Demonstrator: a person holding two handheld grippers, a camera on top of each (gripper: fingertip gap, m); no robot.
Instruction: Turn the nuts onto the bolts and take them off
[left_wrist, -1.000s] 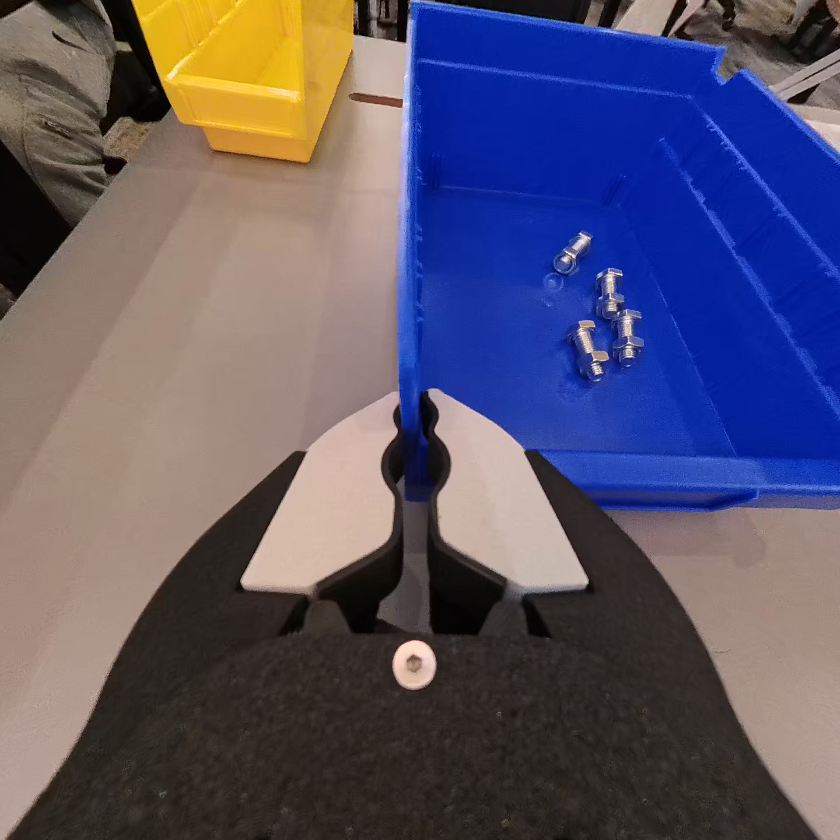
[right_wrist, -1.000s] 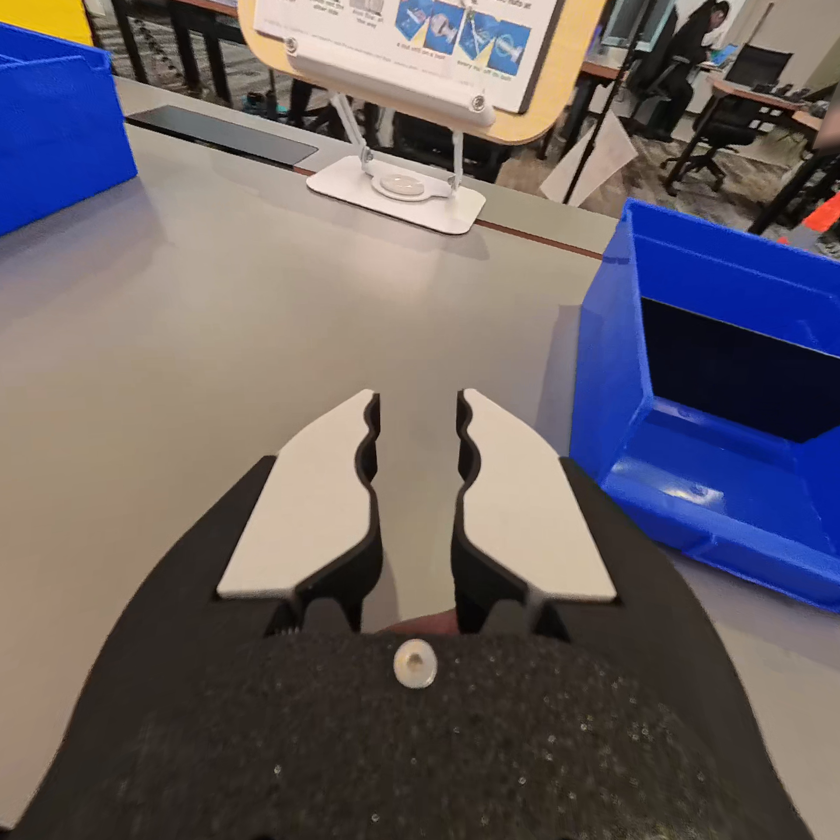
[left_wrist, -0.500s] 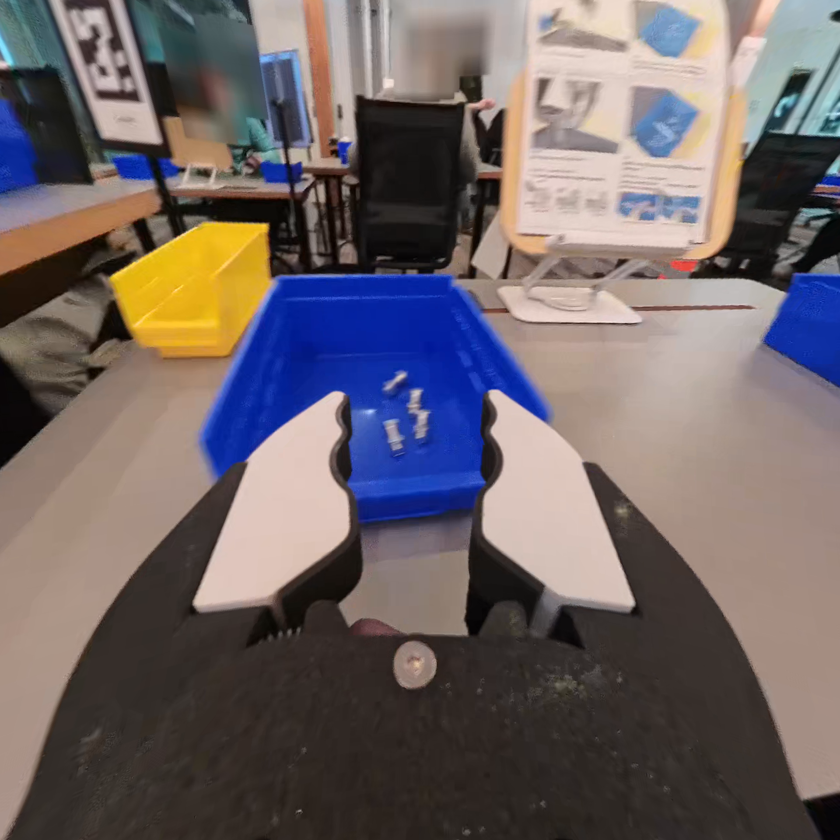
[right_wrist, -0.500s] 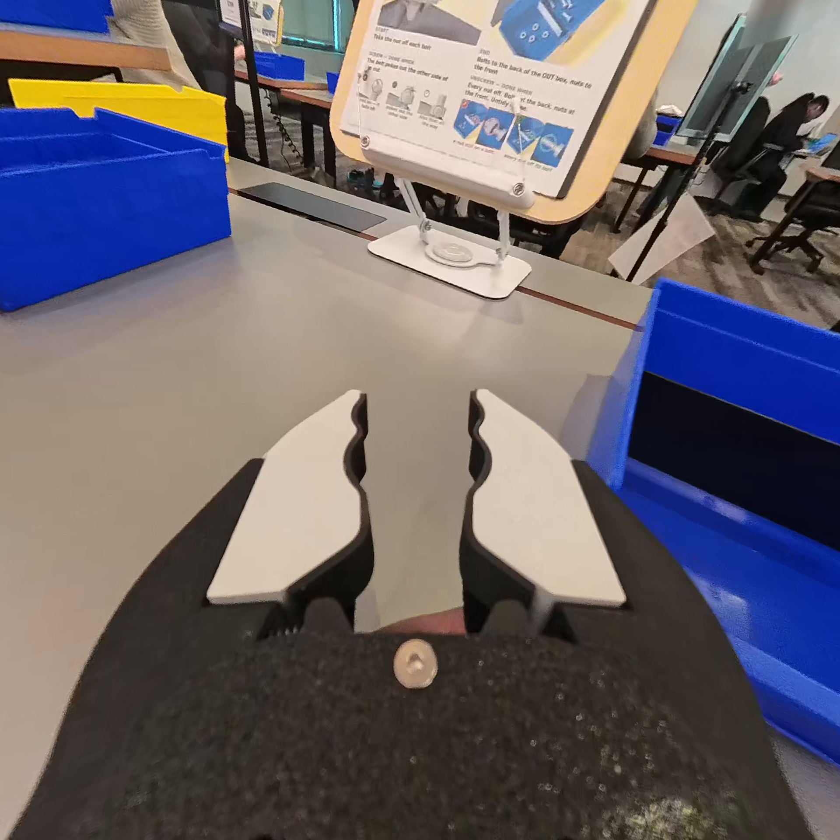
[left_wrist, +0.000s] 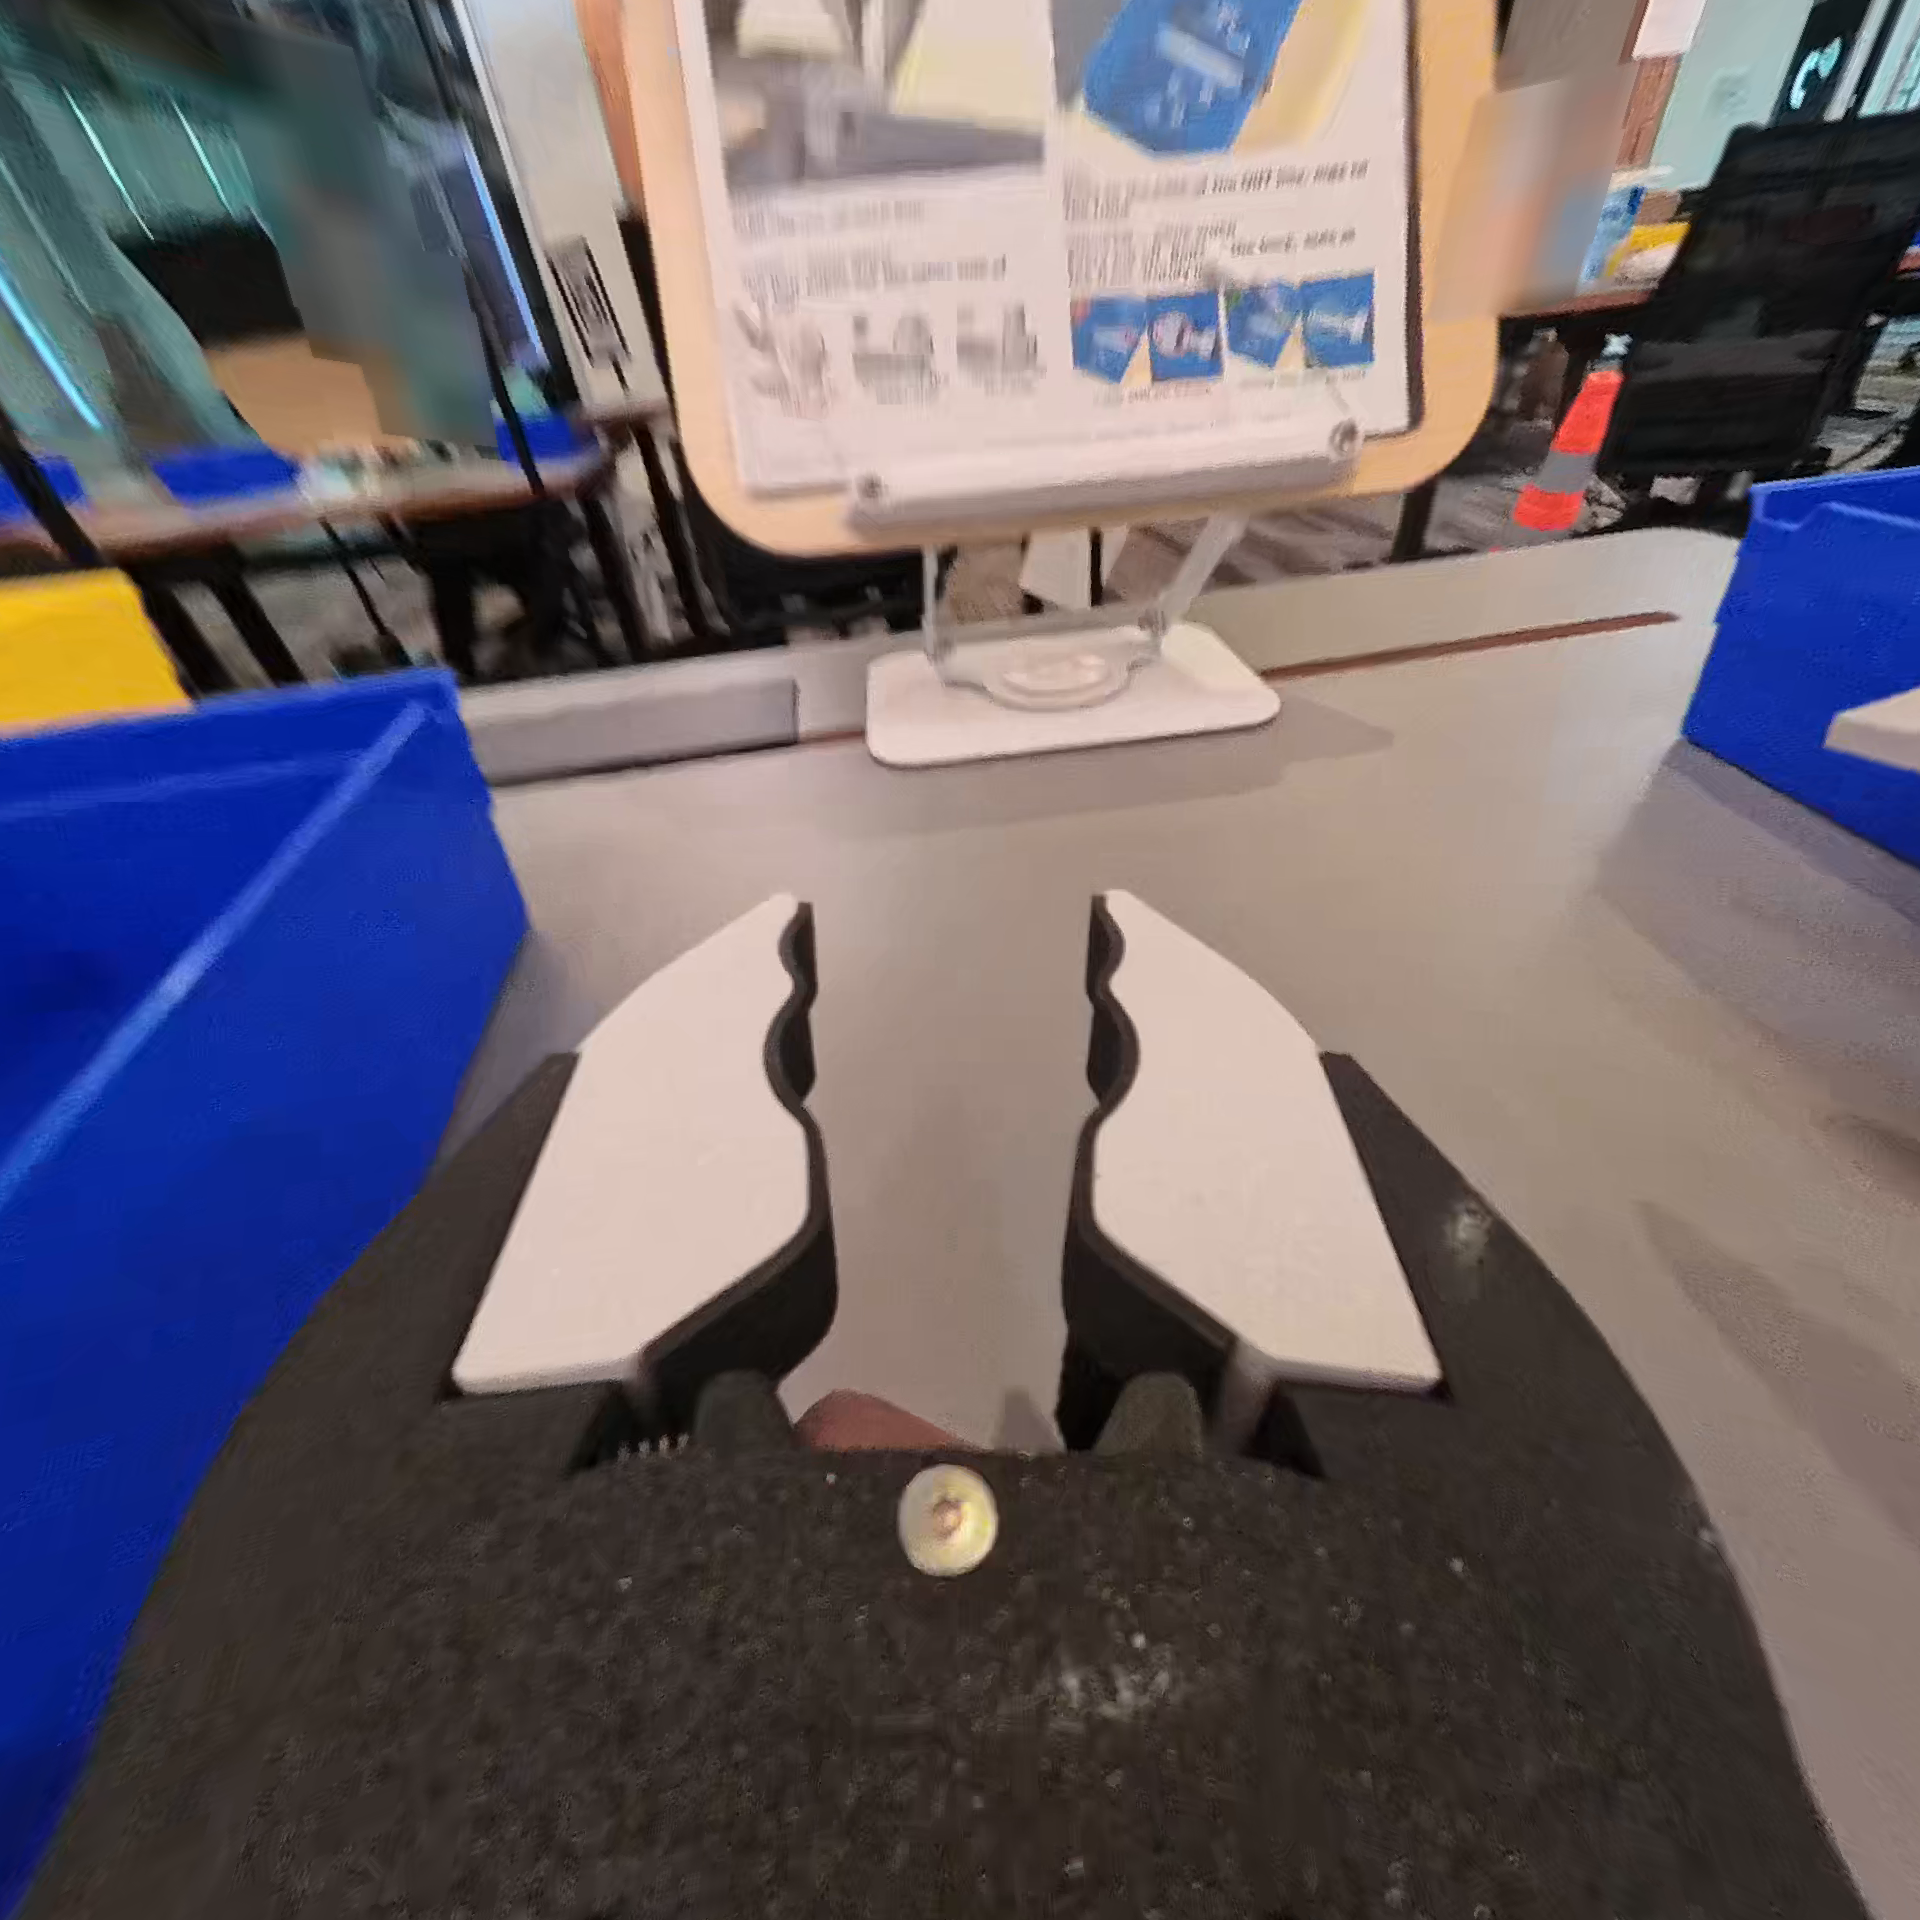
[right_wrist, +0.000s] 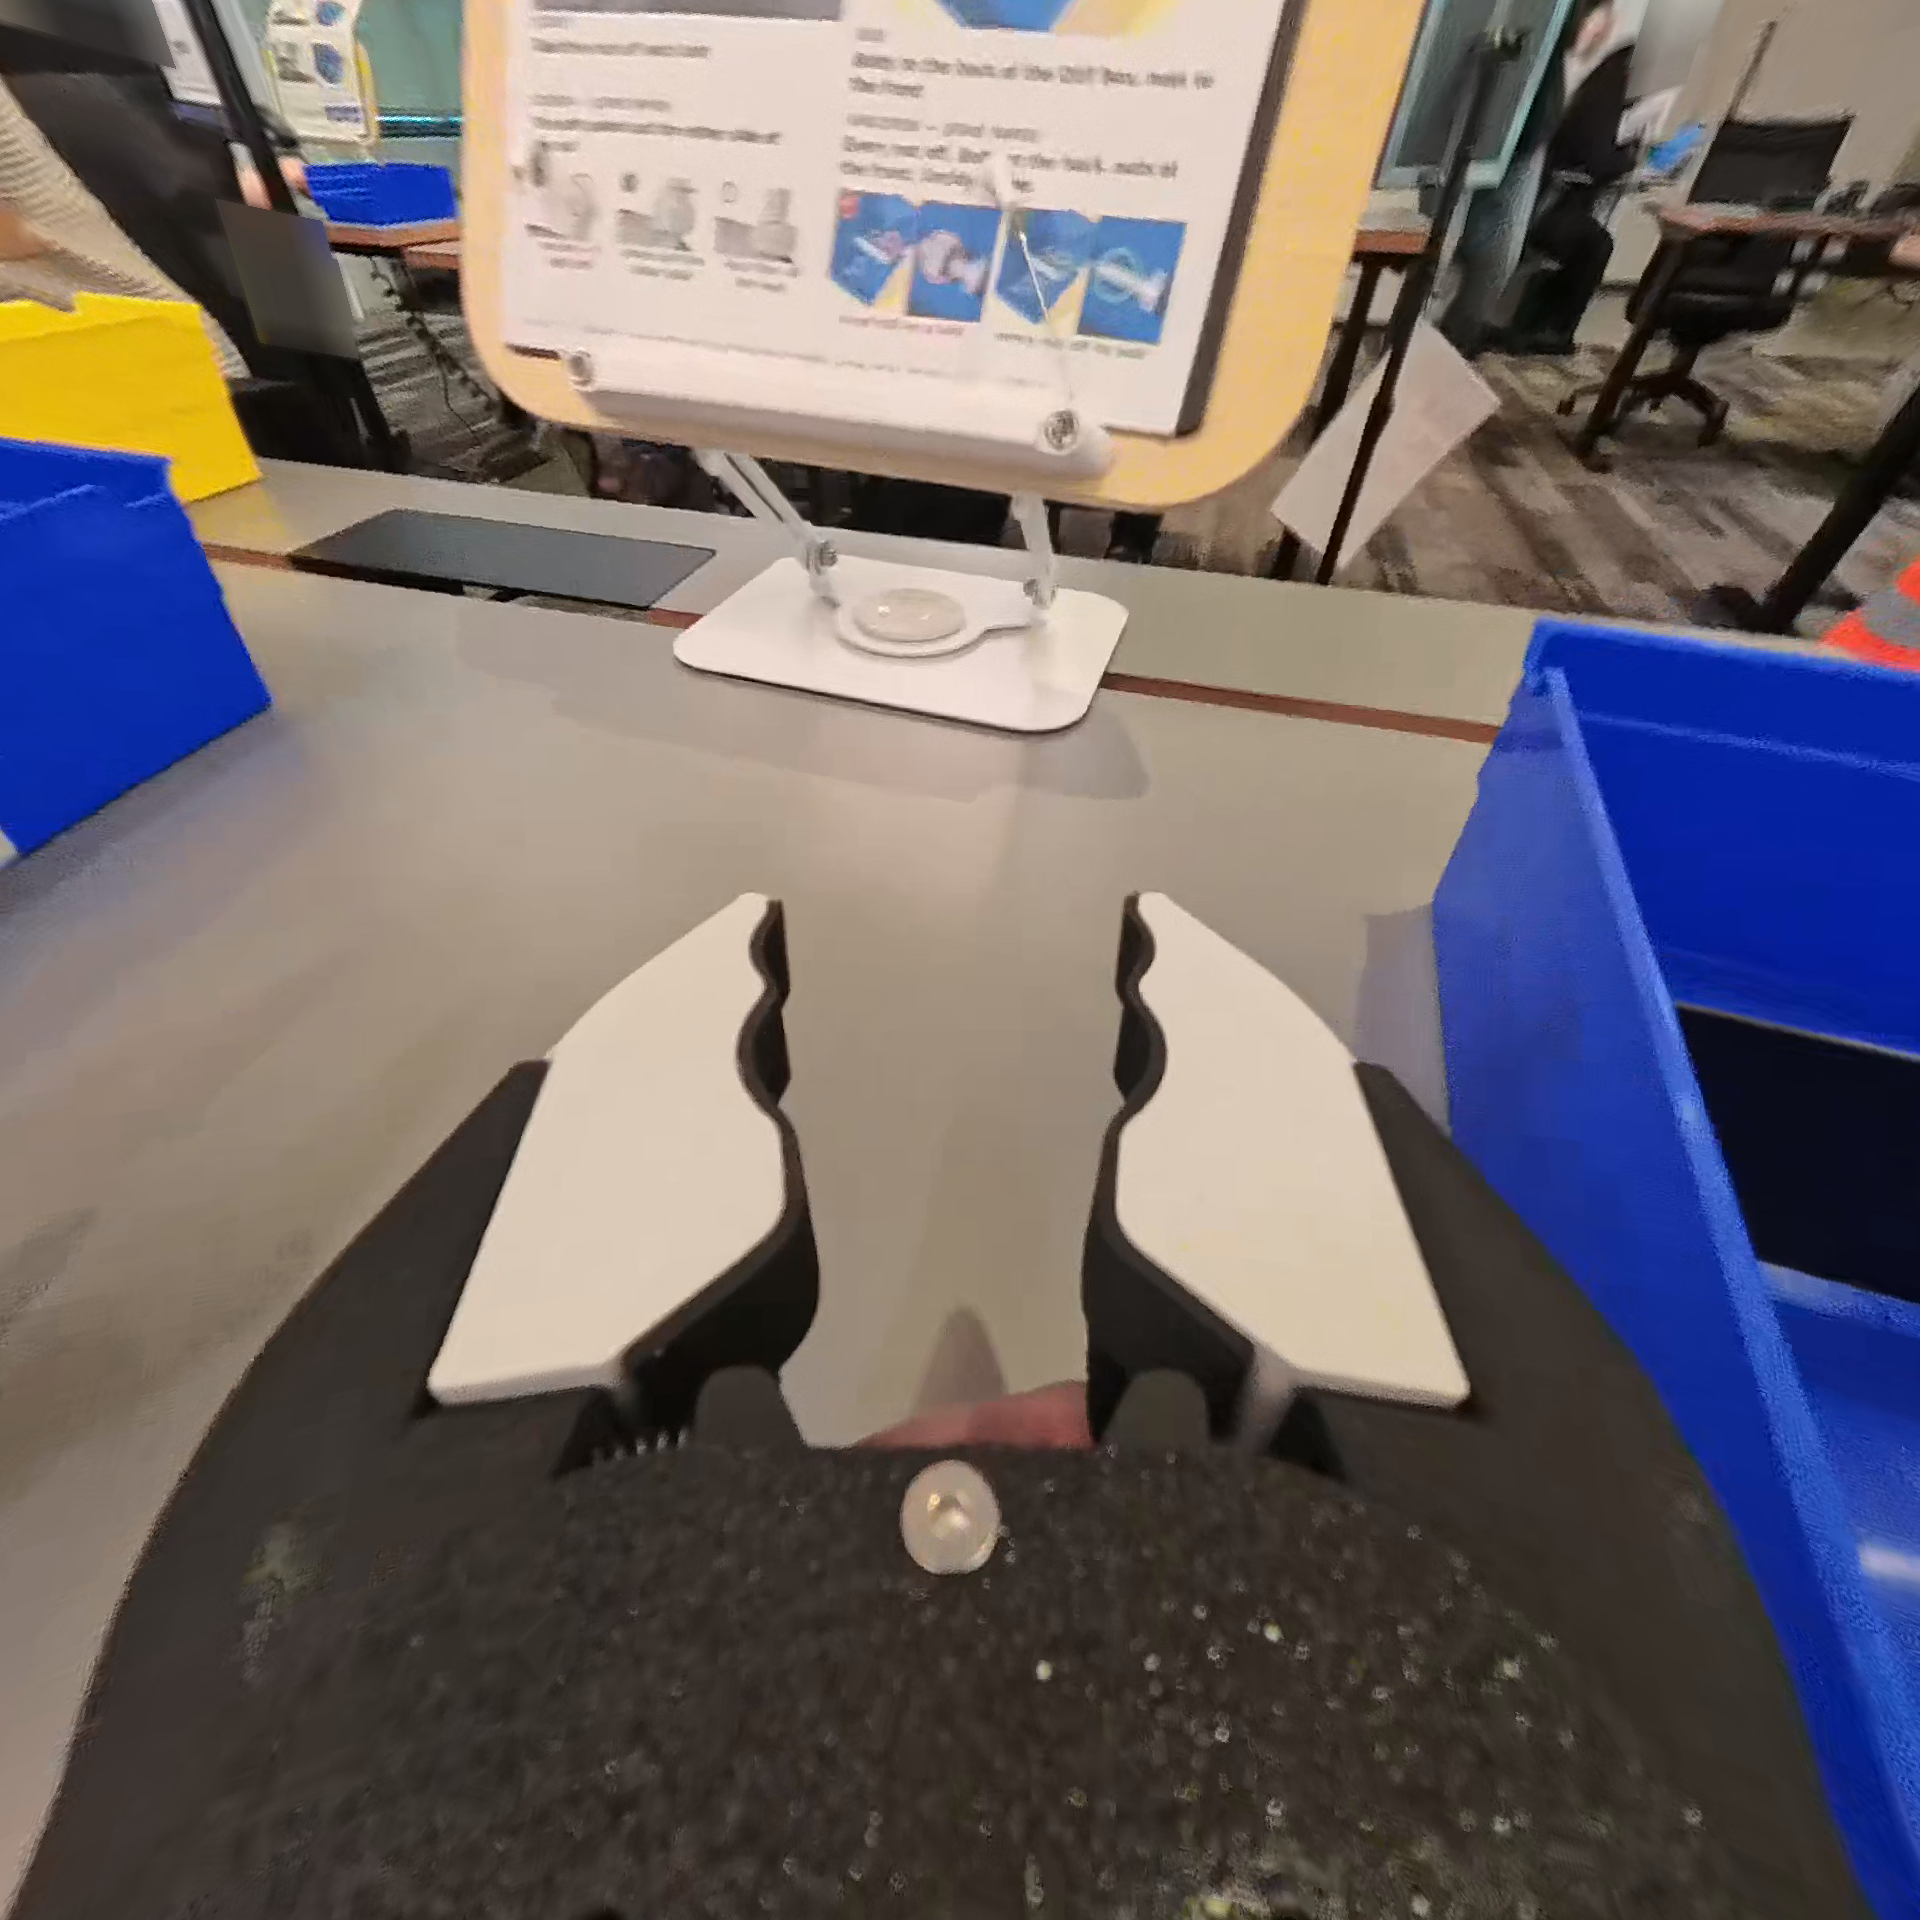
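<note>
My left gripper (left_wrist: 948, 914) is open and empty above the grey table (left_wrist: 1351, 935). The blue bin (left_wrist: 208, 935) stands just to its left; its inside and the bolts with nuts are hidden in this view. My right gripper (right_wrist: 951, 920) is open and empty over the table (right_wrist: 416, 883). A second blue bin (right_wrist: 1683, 987) stands close on its right, its floor dark and mostly hidden. The first blue bin (right_wrist: 104, 644) shows at far left in the right wrist view. The tip of the other gripper (left_wrist: 1881, 727) shows at the right edge of the left wrist view.
An instruction board on a white stand (left_wrist: 1070, 686) stands at the table's far edge, also seen in the right wrist view (right_wrist: 904, 655). A yellow bin (right_wrist: 114, 384) sits at back left. A black plate (right_wrist: 499, 556) lies in the table. Chairs and desks are behind.
My left gripper opened, lifted and swung right, off the blue bin's rim, which now lies to its left. My right gripper opened wider and tilted up toward the board.
</note>
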